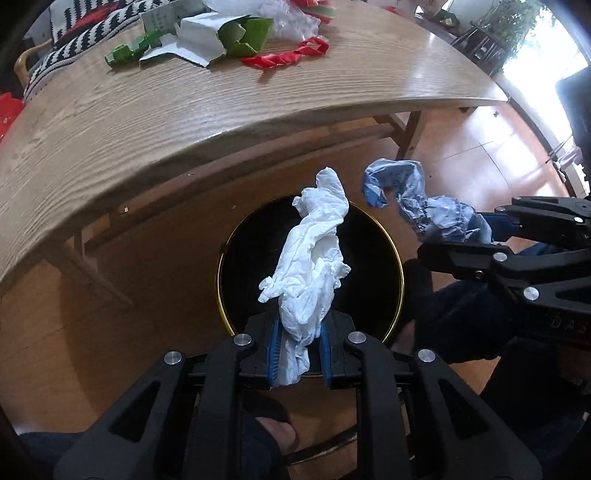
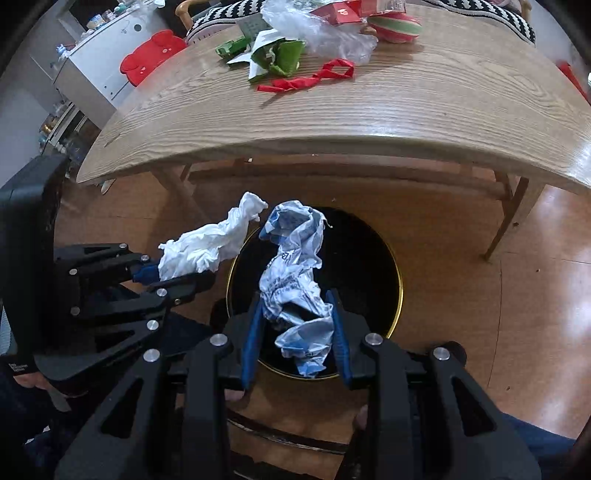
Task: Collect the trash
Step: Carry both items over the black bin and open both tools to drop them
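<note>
Trash bin [image 1: 236, 258], black with gold rim, on floor just off near edge of wooden table [image 1: 110, 122]; both loads poised above its mouth. Leftovers along table's far edge: clear plastic wrap [image 2: 325, 33], torn green-and-white carton [image 2: 277, 59], red ribbon [image 2: 314, 77].

White crumpled tissue [image 1: 310, 258] clamped in left gripper [image 1: 299, 354], over centre of opening. Blue-printed crumpled wrapper [image 2: 295, 280] between pads of right gripper [image 2: 295, 332]; jaws look slightly splayed, contact on both sides, grip probably loose.

Risks:
- light paper drifting on release, landing on floor beside rim
- wrapper tip reaching toward bin's far rim; could snag there and hang
- tissue tail pinched deep between left pads; might cling after opening
- grippers near each other; simultaneous release could tangle loads
</note>
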Tool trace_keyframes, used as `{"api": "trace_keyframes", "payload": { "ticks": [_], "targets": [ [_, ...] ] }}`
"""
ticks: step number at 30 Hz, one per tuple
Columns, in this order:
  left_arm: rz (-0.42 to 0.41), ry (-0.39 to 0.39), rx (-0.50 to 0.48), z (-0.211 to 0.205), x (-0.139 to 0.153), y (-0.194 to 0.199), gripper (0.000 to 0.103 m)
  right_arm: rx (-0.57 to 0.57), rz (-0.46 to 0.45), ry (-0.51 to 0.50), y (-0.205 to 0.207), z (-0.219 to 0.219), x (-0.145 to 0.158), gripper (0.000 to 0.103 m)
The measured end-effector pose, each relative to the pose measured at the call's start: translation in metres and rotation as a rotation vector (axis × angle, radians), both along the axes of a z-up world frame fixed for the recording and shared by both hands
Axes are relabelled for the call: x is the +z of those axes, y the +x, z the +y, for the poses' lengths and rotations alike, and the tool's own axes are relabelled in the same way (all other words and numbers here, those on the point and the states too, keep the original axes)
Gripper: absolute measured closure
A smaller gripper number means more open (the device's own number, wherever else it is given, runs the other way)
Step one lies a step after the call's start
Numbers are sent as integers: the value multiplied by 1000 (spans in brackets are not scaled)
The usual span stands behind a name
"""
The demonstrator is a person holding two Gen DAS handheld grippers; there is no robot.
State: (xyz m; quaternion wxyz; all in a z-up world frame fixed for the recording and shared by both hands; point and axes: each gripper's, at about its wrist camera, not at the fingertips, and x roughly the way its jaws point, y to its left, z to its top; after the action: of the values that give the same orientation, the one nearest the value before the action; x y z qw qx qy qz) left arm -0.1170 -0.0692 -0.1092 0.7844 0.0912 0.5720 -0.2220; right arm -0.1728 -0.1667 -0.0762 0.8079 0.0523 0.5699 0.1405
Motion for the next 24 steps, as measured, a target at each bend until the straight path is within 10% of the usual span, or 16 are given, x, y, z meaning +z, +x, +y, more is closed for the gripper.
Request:
{"api": "trace_keyframes", "payload": {
  "ticks": [16,18,20,24],
  "targets": [
    [26,-19,-10,-1,4,10,86,-42,-6,37,10,-10,7,64],
    [23,-14,-13,-2,4,9,77,-56,-9,41,11,-12,9,49],
    [15,-14,-12,-1,4,8,43,-75,-22,43,12,-14,13,39],
    [-19,-9,-17,-3,10,7,32,-100,-25,51,14,-19,15,37]
  ]
}}
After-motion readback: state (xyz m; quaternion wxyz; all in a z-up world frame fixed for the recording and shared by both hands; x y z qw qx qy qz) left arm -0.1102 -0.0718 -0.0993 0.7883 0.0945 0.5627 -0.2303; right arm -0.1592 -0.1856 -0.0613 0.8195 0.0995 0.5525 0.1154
